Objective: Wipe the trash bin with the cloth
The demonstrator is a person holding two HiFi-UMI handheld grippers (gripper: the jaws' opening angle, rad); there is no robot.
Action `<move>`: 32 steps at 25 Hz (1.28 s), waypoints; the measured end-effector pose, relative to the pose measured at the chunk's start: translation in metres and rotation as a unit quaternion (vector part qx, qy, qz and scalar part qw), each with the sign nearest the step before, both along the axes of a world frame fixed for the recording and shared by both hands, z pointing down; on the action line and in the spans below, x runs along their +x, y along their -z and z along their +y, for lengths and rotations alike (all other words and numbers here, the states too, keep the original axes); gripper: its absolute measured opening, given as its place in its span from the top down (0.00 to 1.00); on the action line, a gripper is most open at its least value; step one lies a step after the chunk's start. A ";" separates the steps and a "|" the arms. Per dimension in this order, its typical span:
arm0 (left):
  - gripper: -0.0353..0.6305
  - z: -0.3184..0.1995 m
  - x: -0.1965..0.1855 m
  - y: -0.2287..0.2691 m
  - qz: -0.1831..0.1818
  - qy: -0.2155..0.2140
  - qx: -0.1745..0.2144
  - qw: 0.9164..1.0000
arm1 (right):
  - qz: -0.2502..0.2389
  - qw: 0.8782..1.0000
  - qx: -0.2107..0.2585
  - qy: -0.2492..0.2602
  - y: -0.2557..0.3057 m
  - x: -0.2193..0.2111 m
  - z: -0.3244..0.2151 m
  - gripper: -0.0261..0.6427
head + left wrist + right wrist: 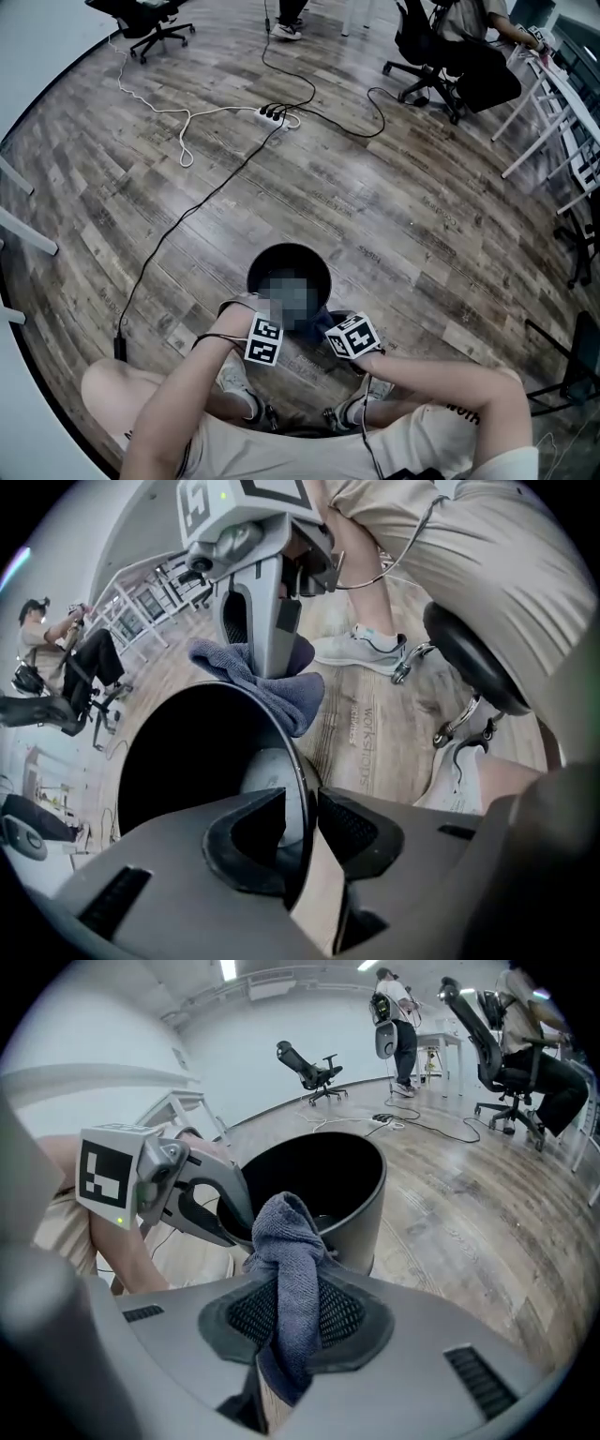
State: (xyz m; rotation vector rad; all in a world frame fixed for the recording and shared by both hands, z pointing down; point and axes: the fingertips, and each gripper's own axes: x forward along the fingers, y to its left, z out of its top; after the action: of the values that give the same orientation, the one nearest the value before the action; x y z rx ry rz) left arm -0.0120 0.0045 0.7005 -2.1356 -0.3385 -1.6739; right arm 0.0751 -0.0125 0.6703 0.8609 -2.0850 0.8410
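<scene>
Presently both forearms angle steeply down. Right gripper point(289, 1299) pinches the cloth point(286, 1232), with the trash bin point(364, 1206) just beyond its jaws. Left gripper point(302, 803), jaws spread, straddles the bin's rim.

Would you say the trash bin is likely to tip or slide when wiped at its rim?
The trash bin looks thin-walled, so probably light; it may slide on the smooth wooden floor. It narrows downward, so a push near the top might tip it.
</scene>
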 end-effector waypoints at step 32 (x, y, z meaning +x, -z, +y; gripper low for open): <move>0.88 0.024 0.057 0.001 0.048 0.084 -0.063 0.993 | 0.094 0.994 -0.045 -0.038 -0.196 0.045 -0.011 0.84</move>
State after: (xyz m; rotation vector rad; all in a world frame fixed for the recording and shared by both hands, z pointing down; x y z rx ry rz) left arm 0.0447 0.0282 0.6991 -2.3884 -0.2480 -1.6715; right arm 0.1206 -0.0230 0.8663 0.9382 -1.8481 0.8525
